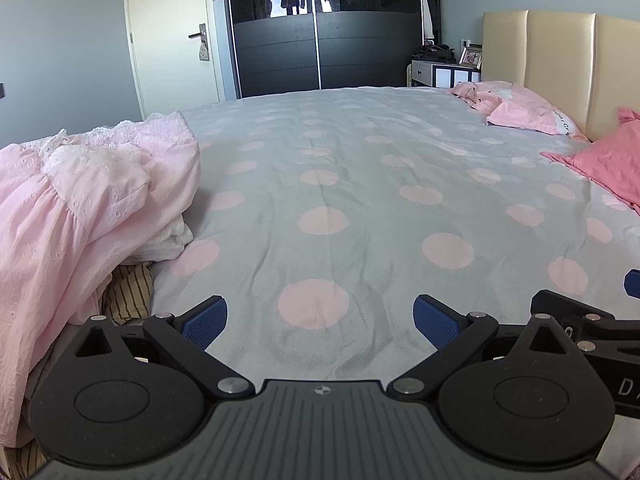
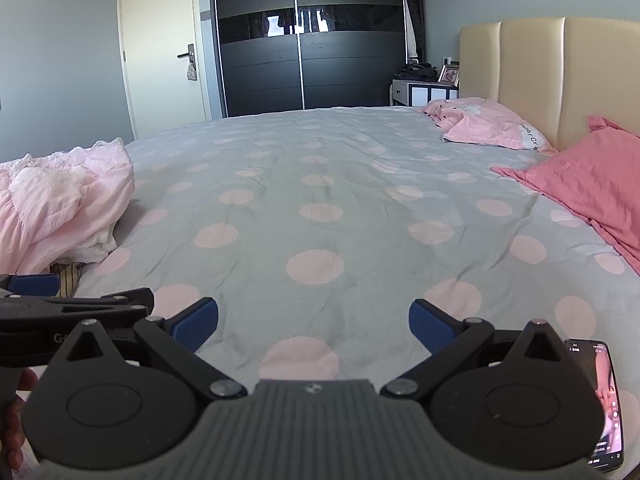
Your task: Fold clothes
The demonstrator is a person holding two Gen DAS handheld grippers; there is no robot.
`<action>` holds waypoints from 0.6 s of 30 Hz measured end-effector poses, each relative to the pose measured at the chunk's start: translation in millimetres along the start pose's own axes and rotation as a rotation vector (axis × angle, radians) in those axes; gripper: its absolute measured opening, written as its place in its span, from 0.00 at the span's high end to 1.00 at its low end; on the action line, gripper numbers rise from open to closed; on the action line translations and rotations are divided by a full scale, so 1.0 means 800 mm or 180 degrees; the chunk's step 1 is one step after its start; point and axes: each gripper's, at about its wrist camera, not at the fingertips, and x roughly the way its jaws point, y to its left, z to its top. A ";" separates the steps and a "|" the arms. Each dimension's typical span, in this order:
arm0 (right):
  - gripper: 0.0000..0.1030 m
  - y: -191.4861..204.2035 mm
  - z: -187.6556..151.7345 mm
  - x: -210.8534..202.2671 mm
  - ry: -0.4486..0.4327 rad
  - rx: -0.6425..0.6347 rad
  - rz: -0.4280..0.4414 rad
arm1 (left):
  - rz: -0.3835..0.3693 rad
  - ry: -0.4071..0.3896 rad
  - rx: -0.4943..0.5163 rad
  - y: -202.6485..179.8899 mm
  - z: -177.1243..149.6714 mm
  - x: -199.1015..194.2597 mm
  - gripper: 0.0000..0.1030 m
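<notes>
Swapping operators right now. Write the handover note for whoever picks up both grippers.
Left gripper: open, empty, low over the grey bedspread with pink polka dots.
Right gripper: open, empty, beside the left one.
Clothes: a crumpled pile on the left of the bed, with a pink eyelet cotton dress with white lace trim on top, a white garment and a beige striped fabric beneath.
Done: nothing folded in view.
Left: pull out each piece, spread it, fold it.
Note: a black smartphone with its screen lit lies by the right gripper.

Grey bedspread [image 1: 360, 152] with pink dots; pale pink dress [image 1: 80, 192].
</notes>
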 end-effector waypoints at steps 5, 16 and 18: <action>0.01 0.004 0.000 0.000 -0.0009 -0.0050 -0.0004 | -0.0026 -0.0003 0.0058 0.006 -0.003 -0.001 0.03; 0.01 0.014 0.004 0.018 0.0129 -0.0140 0.0024 | 0.0400 0.0241 0.0052 0.103 0.003 0.015 0.31; 0.01 0.017 0.006 0.023 0.0150 -0.0142 0.0055 | 0.0597 0.0207 0.0158 0.123 0.004 0.016 0.32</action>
